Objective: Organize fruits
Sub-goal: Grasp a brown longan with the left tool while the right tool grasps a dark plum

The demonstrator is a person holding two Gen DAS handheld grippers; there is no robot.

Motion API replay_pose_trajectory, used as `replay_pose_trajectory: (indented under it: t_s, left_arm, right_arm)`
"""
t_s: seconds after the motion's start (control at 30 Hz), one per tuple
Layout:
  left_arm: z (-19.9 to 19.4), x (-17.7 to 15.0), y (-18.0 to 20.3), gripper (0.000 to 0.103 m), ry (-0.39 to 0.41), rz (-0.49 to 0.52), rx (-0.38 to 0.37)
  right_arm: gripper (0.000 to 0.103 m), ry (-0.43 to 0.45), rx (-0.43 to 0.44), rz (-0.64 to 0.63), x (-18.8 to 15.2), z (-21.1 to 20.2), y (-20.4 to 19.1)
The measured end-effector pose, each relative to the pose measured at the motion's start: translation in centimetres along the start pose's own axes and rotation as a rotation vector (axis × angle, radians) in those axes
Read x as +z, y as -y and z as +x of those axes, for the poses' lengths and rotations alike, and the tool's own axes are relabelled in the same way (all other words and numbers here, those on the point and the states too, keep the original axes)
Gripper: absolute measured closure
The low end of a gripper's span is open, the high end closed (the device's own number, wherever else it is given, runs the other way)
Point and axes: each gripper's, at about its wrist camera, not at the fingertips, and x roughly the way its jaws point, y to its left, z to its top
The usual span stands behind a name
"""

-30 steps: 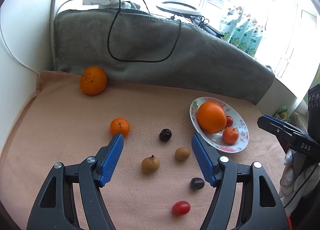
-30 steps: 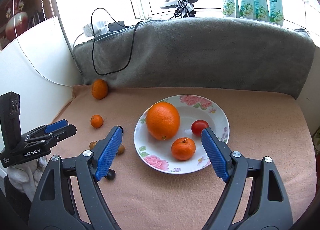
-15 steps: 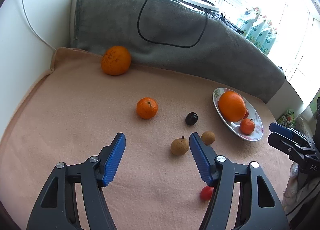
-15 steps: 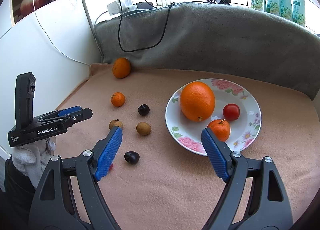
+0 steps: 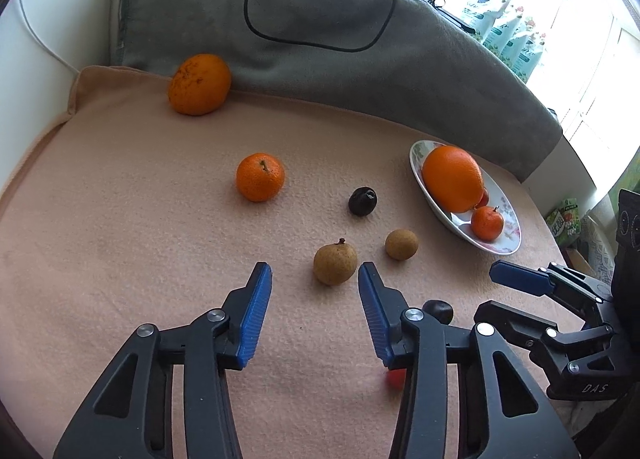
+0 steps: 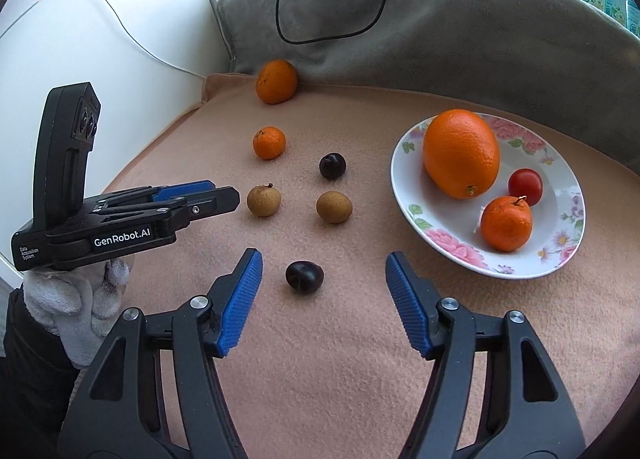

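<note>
Jaws of the right gripper (image 6: 323, 263) stand apart and are closing, with a dark plum (image 6: 304, 277) lying on the peach blanket (image 6: 320, 359) between the blue pads, touching neither. Jaws of the left gripper (image 5: 315, 273) are also closing on nothing; a brown longan (image 5: 334, 262) sits just beyond their tips, nearer the right-hand pad. A second longan (image 5: 401, 244) lies beside it, then another dark plum (image 5: 362, 200) and a small mandarin (image 5: 260, 176) farther off. To the right, the floral plate (image 6: 440, 243) holds three fruits: a mandarin (image 6: 506, 223) nearest, a cherry tomato (image 6: 525, 186) behind it, and a large orange (image 6: 461, 153) at the far side. Farthest, a speckled orange (image 6: 277, 81) rests against the grey cushion (image 6: 460, 27).
</note>
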Motion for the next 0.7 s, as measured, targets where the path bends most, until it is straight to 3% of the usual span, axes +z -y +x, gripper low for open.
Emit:
replay_pose_trajectory:
  t_s: [0.23, 0.43, 0.53, 0.7]
  left_arm:
    - [0.7, 0.1, 0.3, 0.060, -0.012, 0.012, -0.006]
    - [1.3, 0.5, 0.6, 0.063, -0.016, 0.026, -0.004]
    - [1.6, 0.4, 0.6, 0.066, -0.023, 0.027, -0.003]
    - [2.0, 0.4, 0.7, 0.067, -0.032, 0.034, 0.000]
  right_arm:
    - [0.053, -0.035, 0.022, 0.010, -0.5, 1.1, -0.1]
    - [0.054, -0.052, 0.021, -0.003, -0.7, 1.9, -0.6]
    - [0.064, -0.066, 0.019, -0.005, -0.6, 2.5, -0.7]
    - [0.065, -0.079, 0.011, -0.014, -0.5, 3.1, -0.7]
